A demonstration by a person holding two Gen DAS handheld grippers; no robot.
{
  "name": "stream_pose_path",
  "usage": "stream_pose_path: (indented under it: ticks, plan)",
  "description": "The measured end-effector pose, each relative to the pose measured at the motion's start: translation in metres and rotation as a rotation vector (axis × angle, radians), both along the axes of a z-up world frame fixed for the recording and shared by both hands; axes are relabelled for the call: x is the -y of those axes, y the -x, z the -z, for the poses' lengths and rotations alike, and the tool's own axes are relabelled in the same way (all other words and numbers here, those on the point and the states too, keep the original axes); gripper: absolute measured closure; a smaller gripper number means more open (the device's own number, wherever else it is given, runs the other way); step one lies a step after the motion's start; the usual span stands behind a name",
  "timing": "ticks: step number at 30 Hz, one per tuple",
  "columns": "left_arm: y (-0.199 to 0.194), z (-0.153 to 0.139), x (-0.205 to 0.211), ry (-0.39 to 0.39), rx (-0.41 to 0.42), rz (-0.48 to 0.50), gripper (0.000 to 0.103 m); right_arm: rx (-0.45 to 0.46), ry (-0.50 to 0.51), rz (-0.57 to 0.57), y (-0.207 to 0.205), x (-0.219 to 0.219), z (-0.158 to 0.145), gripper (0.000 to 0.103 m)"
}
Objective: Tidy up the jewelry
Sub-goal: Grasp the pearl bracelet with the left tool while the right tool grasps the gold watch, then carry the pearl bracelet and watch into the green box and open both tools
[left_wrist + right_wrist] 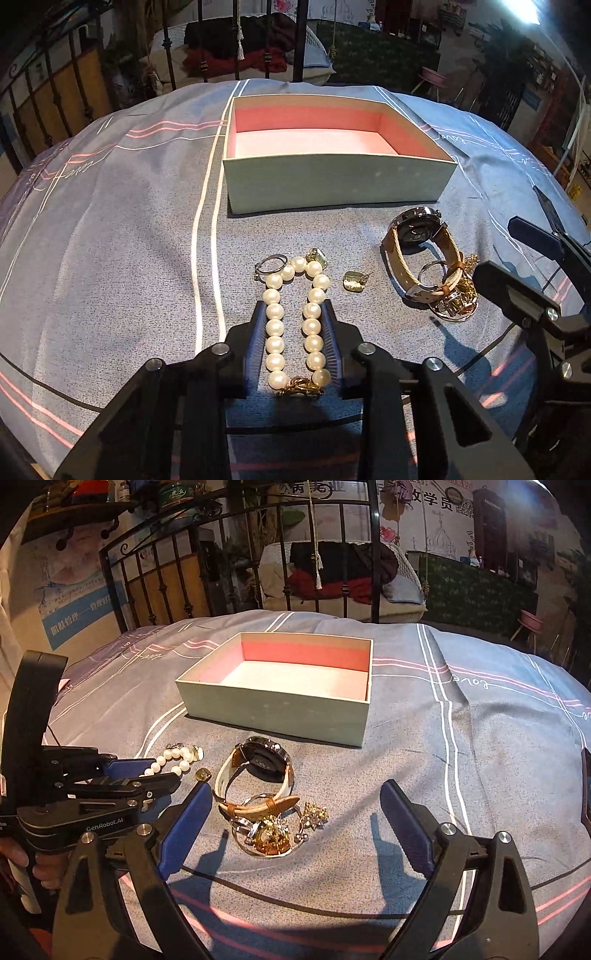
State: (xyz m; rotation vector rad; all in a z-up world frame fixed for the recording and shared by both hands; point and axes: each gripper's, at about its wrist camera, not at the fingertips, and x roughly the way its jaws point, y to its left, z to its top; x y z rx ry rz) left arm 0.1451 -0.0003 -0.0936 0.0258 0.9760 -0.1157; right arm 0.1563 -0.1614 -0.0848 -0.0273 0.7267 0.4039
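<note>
Blue-grey bedcover (pixel 110 206) with white and pink lines fills both views, with a dark iron bed rail (pixel 177 568) behind it.

On this cover the left gripper (pixel 295 314) has its jaws partly closed around the pearl bracelet (pixel 295 317). The two rows of pearls lie between the blue pads and seem to touch them on both sides, but I cannot tell if they are really pressed. The gold clasp end of the bracelet is nearest to the camera; its far end reaches past the fingertips. Beside that far end lie a small silver ring (pixel 271 263) and a greenish earring (pixel 317 254). A second earring (pixel 354 281) lies just right of the bracelet, apart from it.

The right gripper (pixel 295 801) has its jaws wide apart and holds nothing. Between them, a little forward, lies the watch (pixel 258 775) with a tan strap, resting against a pile of gold and silver trinkets (pixel 275 830).

Beyond the bracelet stands the open box (pixel 332 181), pale outside and pink inside, with only its pale floor showing.
</note>
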Motion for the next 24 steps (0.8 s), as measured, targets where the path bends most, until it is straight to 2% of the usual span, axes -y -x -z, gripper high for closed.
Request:
stream_pose_path:
  ticks: [2, 7, 9, 12, 15, 17, 19, 20, 21, 24]
  plan:
    - [0.0, -0.001, -0.002, 0.014, 0.008, -0.005, 0.083, -0.002, 0.014, -0.011, -0.008, -0.005, -0.002, 0.012]
    - [-0.003, -0.003, -0.006, 0.056, 0.011, -0.009, 0.084, -0.032, 0.056, -0.09, -0.02, -0.025, 0.0, 0.012]
    - [-0.002, -0.005, -0.009, 0.078, 0.015, -0.012, 0.085, -0.025, 0.082, -0.093, -0.019, -0.029, 0.0, 0.017]
    - [0.0, -0.007, -0.011, 0.102, 0.023, -0.016, 0.085, -0.039, 0.067, -0.06, -0.021, -0.022, 0.0, 0.024]
    - [0.001, -0.009, -0.011, 0.107, 0.037, -0.019, 0.085, -0.09, 0.088, -0.053, -0.032, -0.019, 0.006, 0.043]
    - [0.003, -0.012, -0.01, 0.108, 0.048, -0.014, 0.085, -0.119, 0.112, -0.068, -0.039, -0.022, 0.012, 0.061]
    - [0.005, -0.016, -0.008, 0.103, 0.063, -0.006, 0.085, -0.142, 0.13, -0.09, -0.045, -0.026, 0.018, 0.072]
    - [0.006, -0.017, -0.007, 0.099, 0.07, -0.004, 0.087, -0.16, 0.136, -0.108, -0.047, -0.029, 0.021, 0.084]
    - [0.007, -0.019, -0.007, 0.1, 0.076, -0.002, 0.094, -0.175, 0.147, -0.124, -0.049, -0.032, 0.024, 0.085]
    - [0.008, -0.022, -0.007, 0.1, 0.084, -0.002, 0.094, -0.168, 0.173, -0.149, -0.045, -0.036, 0.024, 0.087]
